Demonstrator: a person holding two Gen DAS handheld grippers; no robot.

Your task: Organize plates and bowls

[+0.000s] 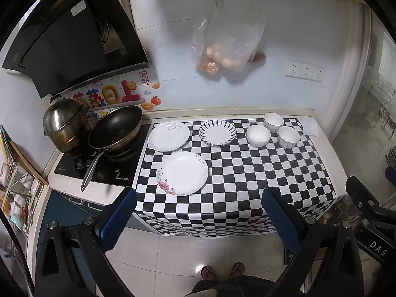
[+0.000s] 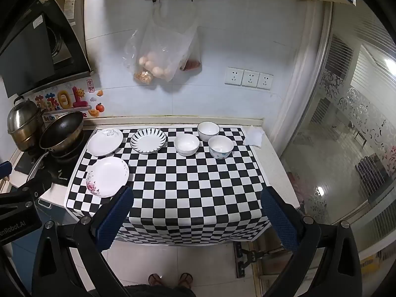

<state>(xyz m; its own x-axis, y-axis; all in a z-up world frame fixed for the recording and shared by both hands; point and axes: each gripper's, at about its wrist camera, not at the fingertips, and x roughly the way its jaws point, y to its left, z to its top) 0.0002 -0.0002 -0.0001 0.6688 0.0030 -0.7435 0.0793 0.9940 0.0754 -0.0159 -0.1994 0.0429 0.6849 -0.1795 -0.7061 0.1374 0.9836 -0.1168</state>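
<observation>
Plates (image 1: 182, 173) sit in a cluster at the left of the checkered tabletop (image 1: 247, 178), three bowls (image 1: 258, 135) grouped at the back right. Left claw (image 1: 198, 220) and right claw (image 2: 198, 220) both hover wide open, gripping nothing.

Counter with cloth (image 2: 173, 185): three plates on left, two (image 2: 105, 141) (image 2: 148, 140) at back, one (image 2: 107, 176) in front near edge. Three bowls (image 2: 186, 144) (image 2: 208, 131) (image 2: 220, 146) clustered back right, apart from plates. Stove with pan (image 2: 61, 131) and pot (image 2: 22, 126) left of cloth.
</observation>
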